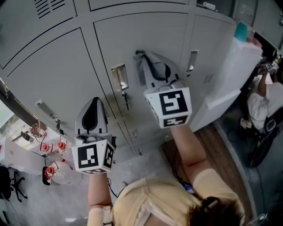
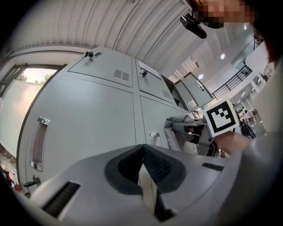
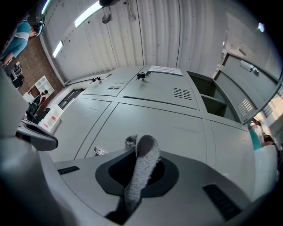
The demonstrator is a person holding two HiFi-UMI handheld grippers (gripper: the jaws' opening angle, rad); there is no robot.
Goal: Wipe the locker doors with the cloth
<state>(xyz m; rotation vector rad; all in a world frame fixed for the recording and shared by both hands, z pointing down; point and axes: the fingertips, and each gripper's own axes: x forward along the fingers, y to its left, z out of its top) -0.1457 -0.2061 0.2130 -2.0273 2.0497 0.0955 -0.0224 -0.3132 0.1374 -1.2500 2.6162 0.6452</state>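
A bank of pale grey metal locker doors [image 1: 57,75] fills the head view. It stands on a speckled grey floor [image 1: 146,165], with a strip of brown wooden flooring [image 1: 221,150] to the right. A tall white panel [image 1: 230,75] leans out at the right end of the lockers. On the middle door a small dark key [image 1: 126,99] hangs below a recessed silver handle [image 1: 119,78].

The right gripper [image 1: 142,56] reaches up to that middle door. Its jaws are clamped on a crumpled grey terry cloth [image 1: 139,54], which sits at the door's surface just right of the handle. The left gripper [image 1: 93,102] is held lower and to the left, near the neighbouring door.

The right gripper view shows the cloth [image 3: 142,165] pinched between the closed jaws and rising above them. It also shows what the head view misses: a ribbed white ceiling with strip lights [image 3: 88,13], vent slots in the upper doors, a sheet of paper [image 3: 164,69] on the top locker and open compartments [image 3: 211,97] to the right.

The left gripper view shows that gripper [image 2: 142,153] with its jaws pressed together and nothing between them. Beyond are a bright window [image 2: 17,101], a long chrome door handle [image 2: 39,143] and the right gripper's marker cube [image 2: 219,117].
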